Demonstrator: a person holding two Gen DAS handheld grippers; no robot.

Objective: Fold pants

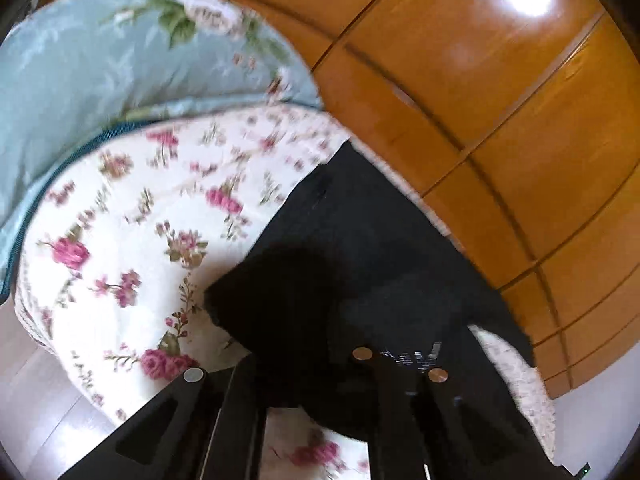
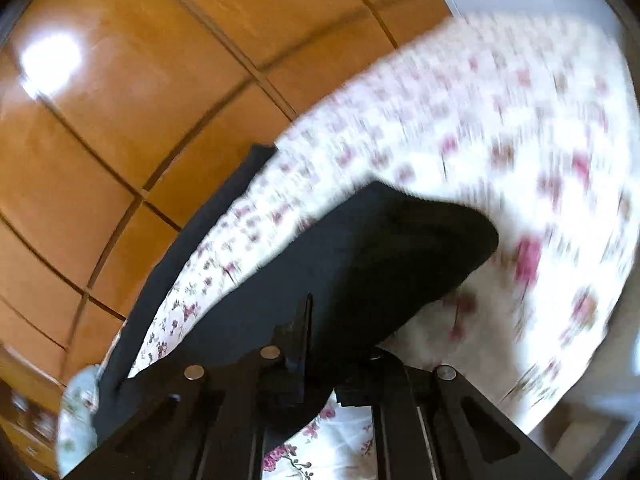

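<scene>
Black fingers of the left gripper [image 1: 320, 392] at the bottom of the left wrist view, clamped on a fold of the black pants [image 1: 360, 248] bunched between them. Ahead of those fingers, pants spread flat over the floral bedspread [image 1: 120, 240], far edge running along the bed's side just beside the wooden wardrobe [image 1: 500, 100]. Off to the left of the fingers, a bare stretch of bedspread, then a pale blue pillow [image 1: 100, 60] with teal piping at its rim.

Right gripper [image 2: 320, 364] likewise shut on pants [image 2: 380, 248], cloth rising from between the fingers to a rounded folded edge ahead and right. Blurred bedspread [image 2: 500, 120] beyond and to the right of that edge. Left of the fingers, a narrow strip of dark cloth along the bed's edge, wardrobe [image 2: 120, 120] panels close behind it.
</scene>
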